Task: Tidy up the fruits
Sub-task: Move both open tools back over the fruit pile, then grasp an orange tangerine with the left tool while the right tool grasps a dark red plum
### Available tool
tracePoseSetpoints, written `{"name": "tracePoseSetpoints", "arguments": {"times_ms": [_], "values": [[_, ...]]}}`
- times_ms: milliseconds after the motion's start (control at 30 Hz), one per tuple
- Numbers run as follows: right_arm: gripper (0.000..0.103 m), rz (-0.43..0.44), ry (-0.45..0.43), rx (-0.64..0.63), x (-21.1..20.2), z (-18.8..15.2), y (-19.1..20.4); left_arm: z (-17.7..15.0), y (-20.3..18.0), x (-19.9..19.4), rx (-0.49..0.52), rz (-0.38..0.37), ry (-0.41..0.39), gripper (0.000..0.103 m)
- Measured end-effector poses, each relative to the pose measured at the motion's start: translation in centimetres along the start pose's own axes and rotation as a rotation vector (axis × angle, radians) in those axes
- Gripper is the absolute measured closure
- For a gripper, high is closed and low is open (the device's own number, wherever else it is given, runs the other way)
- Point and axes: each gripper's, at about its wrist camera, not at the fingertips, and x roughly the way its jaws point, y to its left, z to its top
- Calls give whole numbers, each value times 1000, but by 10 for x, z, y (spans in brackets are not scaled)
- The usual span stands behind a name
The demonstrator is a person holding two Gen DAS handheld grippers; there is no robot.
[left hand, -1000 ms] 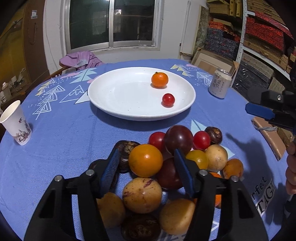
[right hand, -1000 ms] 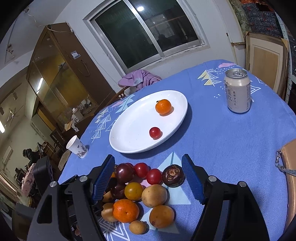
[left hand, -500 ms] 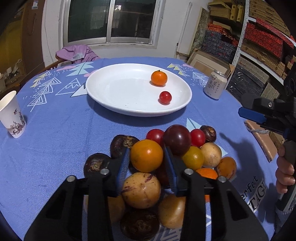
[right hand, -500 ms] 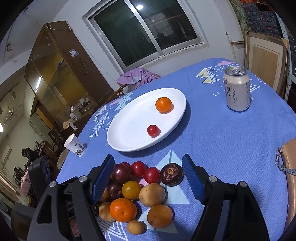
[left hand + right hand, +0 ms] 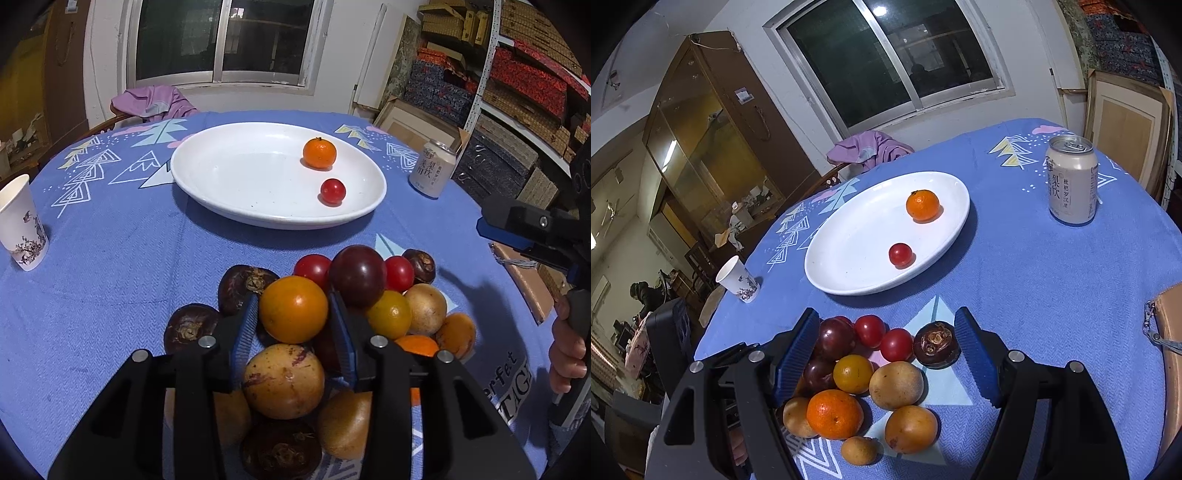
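The white plate [image 5: 207,177] sits mid-frame on the blue cloth [image 5: 110,258] and holds two things, well apart from each other: a mandarin [image 5: 319,153] toward its far right and a cherry tomato [image 5: 332,191] nearer the front rim. A paper cup [image 5: 22,225] at the left edge stands upright; its inside cannot be seen. The fruit pile [image 5: 369,295] lies below the plate, on the cloth. In the left wrist view the left gripper [image 5: 293,314] has just closed its blue pads on an orange fruit [image 5: 293,309] at the top of the pile, one pad pressing each side. That view alone shows the shelves of patterned boxes at upper right, a hand [image 5: 567,354] at the right edge, and partial lettering "rfet" and "TAG" on the cloth at lower right. The right wrist view alone shows the wooden cabinet [image 5: 713,122] at upper left and the can [image 5: 1071,181] close enough to read Chinese characters, among them 梨饮. There the right gripper [image 5: 886,354] has its fingers spread wide, gripping nothing, either side of the pile's far fruits.
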Motion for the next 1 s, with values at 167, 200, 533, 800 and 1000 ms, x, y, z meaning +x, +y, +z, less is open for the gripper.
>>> {"name": "tracePoseSetpoints", "arguments": {"times_ms": [167, 200, 533, 800, 1000], "values": [[27, 7, -1, -31, 0, -2, 5, 0, 2, -9, -16, -3, -13, 66], [27, 7, 0, -47, 1, -3, 8, 2, 4, -18, -21, -4, -30, 66], [27, -141, 43, -370, 42, -31, 66, 11, 44, -90, -110, 71, -181, 66], [53, -174, 96, -428, 69, -35, 83, 10, 53, -84, -137, 47, -156, 66], [62, -158, 104, -412, 75, -34, 86, 9, 48, -81, -125, 45, -151, 66]]}}
